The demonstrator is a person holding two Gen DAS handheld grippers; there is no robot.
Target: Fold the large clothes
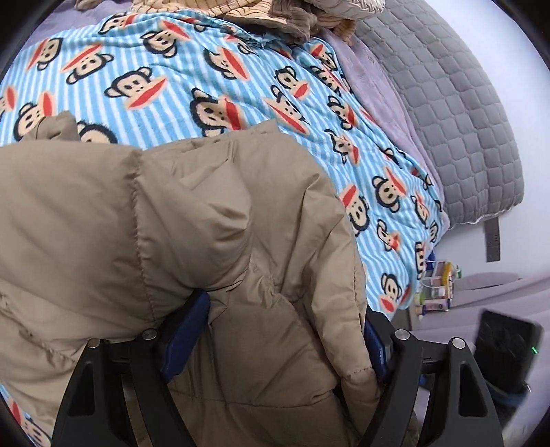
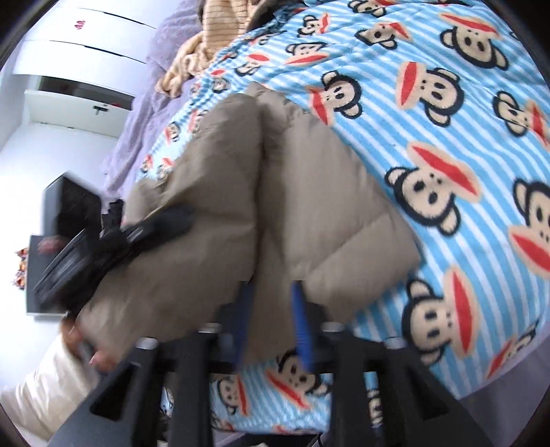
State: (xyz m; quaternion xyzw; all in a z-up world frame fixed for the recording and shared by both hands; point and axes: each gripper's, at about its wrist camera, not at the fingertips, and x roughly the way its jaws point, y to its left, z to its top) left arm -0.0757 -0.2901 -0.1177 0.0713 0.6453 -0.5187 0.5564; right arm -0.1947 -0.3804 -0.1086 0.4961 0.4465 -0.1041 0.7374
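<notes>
A tan puffer jacket [image 1: 192, 220] lies bunched on the blue striped monkey blanket [image 1: 213, 68]. My left gripper [image 1: 280, 340] straddles a thick fold of it, its blue pads [image 1: 185, 330] spread wide on either side and not squeezing the fabric. In the right wrist view the jacket [image 2: 309, 206] is folded into a rough block. My right gripper [image 2: 273, 323] stands at its near edge, where a flap of fabric lies loosely between the parted blue pads [image 2: 302, 326]. The left tool's black body [image 2: 103, 247] shows blurred over the jacket's left side, with a person's hand [image 2: 79, 340] below it.
Tan striped clothes [image 1: 213, 8] are piled at the blanket's far end. A grey quilted cover [image 1: 457, 117] hangs off the bed's right side. Small bottles [image 1: 433, 285] stand beyond the bed. A black box [image 1: 505, 347] sits at the right. White cupboards [image 2: 86, 31] line the wall.
</notes>
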